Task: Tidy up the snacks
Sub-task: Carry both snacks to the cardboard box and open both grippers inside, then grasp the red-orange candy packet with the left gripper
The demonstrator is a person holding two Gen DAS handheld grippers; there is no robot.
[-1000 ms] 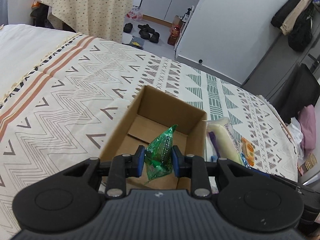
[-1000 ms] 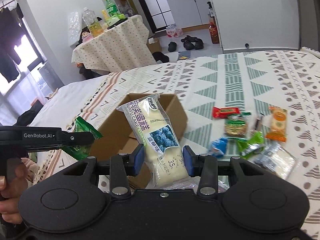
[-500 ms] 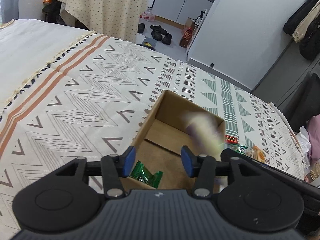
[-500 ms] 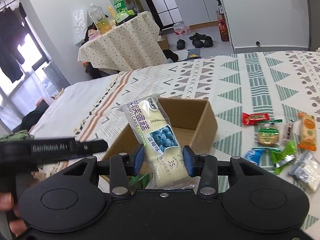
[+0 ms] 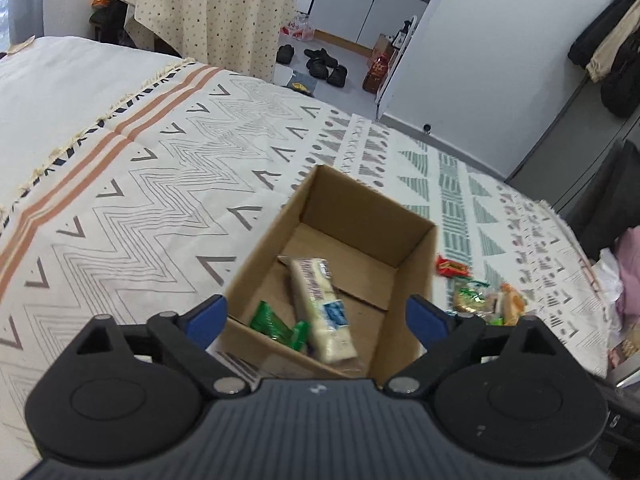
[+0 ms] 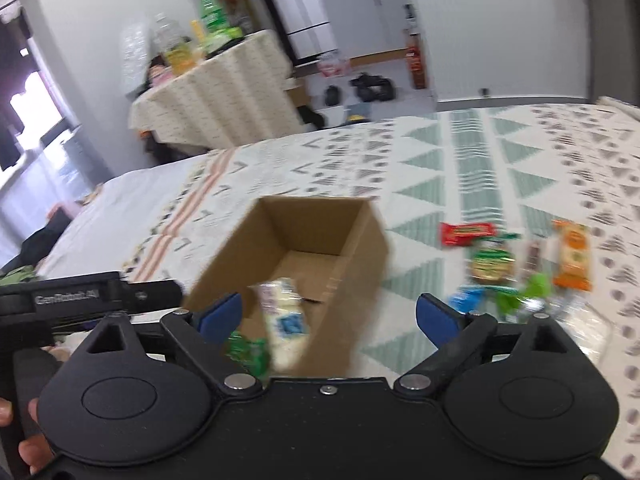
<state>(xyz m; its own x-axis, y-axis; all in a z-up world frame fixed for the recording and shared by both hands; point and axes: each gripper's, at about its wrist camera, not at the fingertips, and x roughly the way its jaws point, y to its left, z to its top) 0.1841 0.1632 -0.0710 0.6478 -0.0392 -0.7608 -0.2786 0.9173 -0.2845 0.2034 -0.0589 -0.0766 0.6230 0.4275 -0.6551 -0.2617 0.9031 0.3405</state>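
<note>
An open cardboard box (image 5: 412, 264) (image 6: 360, 240) sits on the patterned bed cover. Inside it lie a long cream cake packet (image 5: 322, 308) (image 6: 284, 324) and a green snack packet (image 5: 276, 326) (image 6: 246, 352). My left gripper (image 5: 318, 316) is open and empty just above the box's near edge. My right gripper (image 6: 328, 314) is open and empty over the box's near end. Loose snacks lie right of the box: a red packet (image 6: 466, 233) (image 5: 451, 266), a green-brown round packet (image 6: 490, 266), an orange packet (image 6: 572, 256), and blue and green ones (image 6: 466, 300).
The left gripper's body (image 6: 80, 300) and the person's hand (image 6: 28, 448) show at the left of the right wrist view. A table with a dotted cloth (image 5: 212, 12) stands beyond the bed. Shoes (image 5: 320, 62) lie on the floor.
Both grippers opened. The green packet dropped from the left gripper into the box, then the cake packet dropped from the right gripper into the box beside it.
</note>
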